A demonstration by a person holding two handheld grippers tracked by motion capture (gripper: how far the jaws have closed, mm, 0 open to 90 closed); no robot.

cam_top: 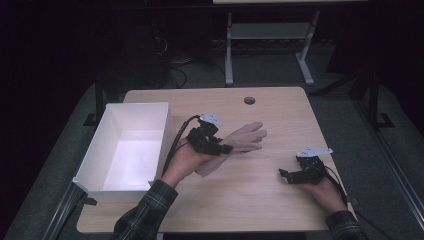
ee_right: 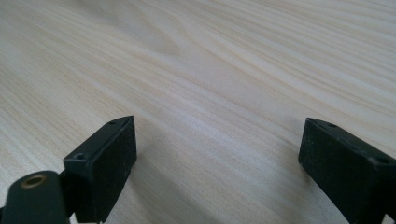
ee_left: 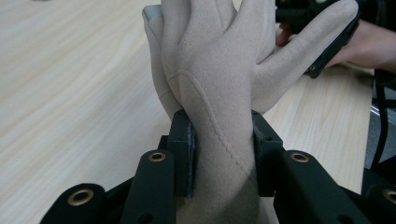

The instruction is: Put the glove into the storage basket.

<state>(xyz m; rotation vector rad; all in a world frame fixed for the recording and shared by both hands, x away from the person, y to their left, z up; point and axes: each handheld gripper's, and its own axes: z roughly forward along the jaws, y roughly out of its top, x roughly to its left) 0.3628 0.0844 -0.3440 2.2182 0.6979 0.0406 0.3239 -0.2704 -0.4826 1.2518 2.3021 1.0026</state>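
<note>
**Beige glove clamped, white box waiting**

High view: left gripper (cam_top: 212,141) holds the beige glove (cam_top: 242,139) at mid-table, fingers pointing right, just right of the white box (cam_top: 131,145). Left forearm angles in from below. Right gripper (cam_top: 300,173) rests near the right edge.

Left gripper view: pads pinch the glove (ee_left: 219,84) at the cuff above the table (ee_left: 70,93). Likely step: carrying; next, swing over the box and release.

Right gripper view: jaws apart, nothing between them, bare wood (ee_right: 210,70) beneath.
</note>
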